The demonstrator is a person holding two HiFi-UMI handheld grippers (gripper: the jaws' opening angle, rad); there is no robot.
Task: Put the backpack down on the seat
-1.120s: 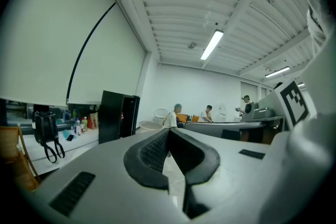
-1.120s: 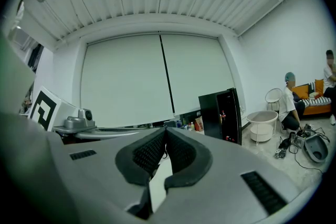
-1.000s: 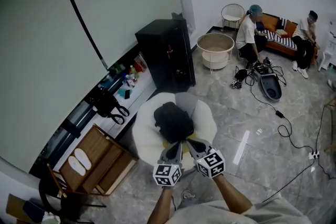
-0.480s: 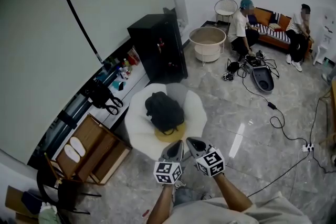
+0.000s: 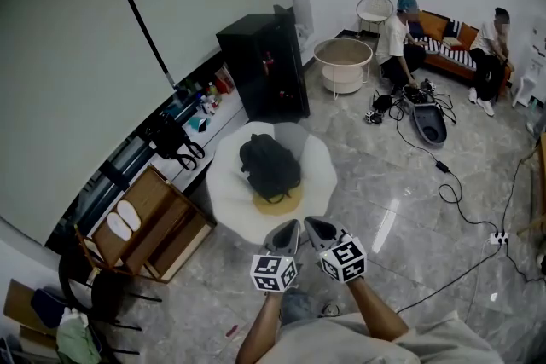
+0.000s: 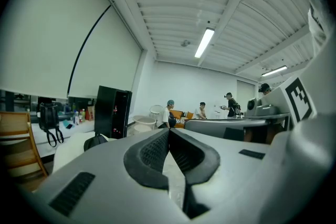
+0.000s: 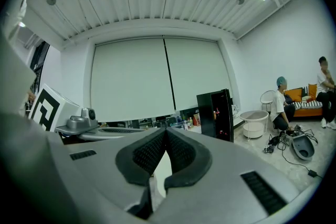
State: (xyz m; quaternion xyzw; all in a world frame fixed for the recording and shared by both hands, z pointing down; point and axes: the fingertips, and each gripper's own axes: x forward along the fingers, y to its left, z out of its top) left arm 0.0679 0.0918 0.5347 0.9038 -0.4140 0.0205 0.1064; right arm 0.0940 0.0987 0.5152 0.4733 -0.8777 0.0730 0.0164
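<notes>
On the seat the backpack is lying free; left claw and right claw, both closed and empty, are pulling farther back, so the task is looking done.

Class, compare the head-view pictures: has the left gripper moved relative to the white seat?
Yes: the left gripper drew back from the backpack to the rim of the white seat.

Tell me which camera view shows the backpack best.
The head view: the black backpack lies whole on the white seat, seen from above. The left gripper view catches only its dark top. The right gripper view does not show it.
</notes>
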